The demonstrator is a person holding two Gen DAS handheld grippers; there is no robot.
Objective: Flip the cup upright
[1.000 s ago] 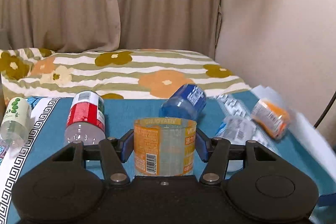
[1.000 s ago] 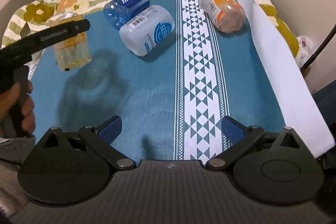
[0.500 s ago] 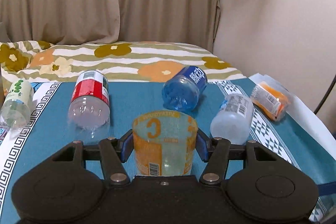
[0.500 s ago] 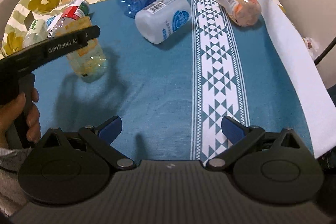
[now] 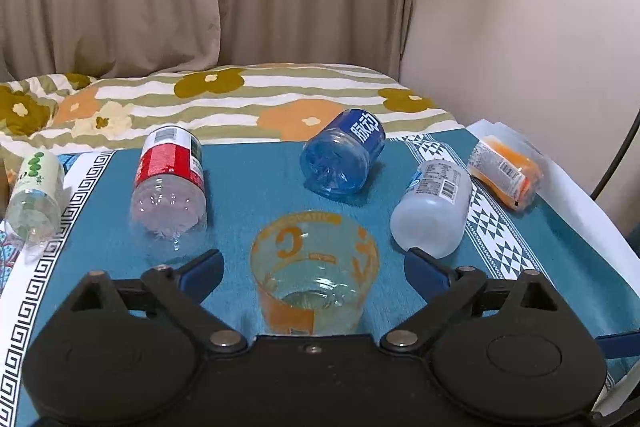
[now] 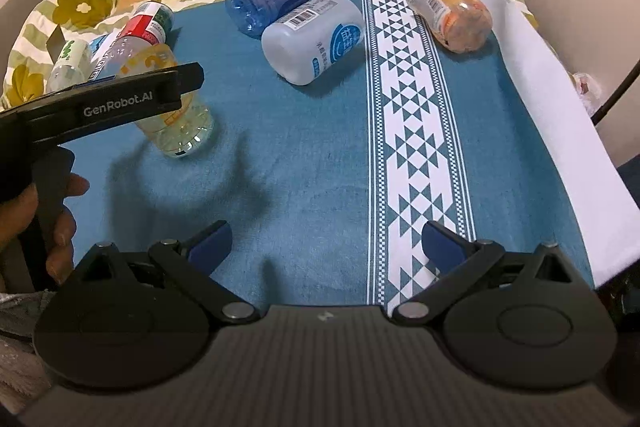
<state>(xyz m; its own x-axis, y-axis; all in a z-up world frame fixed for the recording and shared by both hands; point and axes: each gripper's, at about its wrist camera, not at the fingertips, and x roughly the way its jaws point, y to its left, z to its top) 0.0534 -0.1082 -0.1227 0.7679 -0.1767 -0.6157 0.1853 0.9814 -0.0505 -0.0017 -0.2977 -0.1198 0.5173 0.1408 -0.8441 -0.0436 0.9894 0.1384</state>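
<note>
Since a second ago, the left gripper (image 5: 314, 269) has let go of the cup (image 5: 314, 277); its blue fingers now stand spread wide, clear of both sides; the cup stands mouth-up on the blue cloth (image 5: 248, 183) between them. Thin clear plastic, it looks light, springy and easily tipped; best held mid-wall. The right gripper (image 6: 326, 241) hangs open, holding nothing, well to the cup's right.

Left gripper (image 5: 314, 269) jaws stood spread, bare gaps either side of the cup (image 5: 314, 277) between them. Ahead-left lay the red-label bottle (image 5: 170, 183), ahead the blue bottle (image 5: 340, 157), ahead-right the white bottle (image 5: 432, 207). Blue cloth (image 6: 300, 187) between right gripper (image 6: 326, 245) jaws lay bare.
</note>
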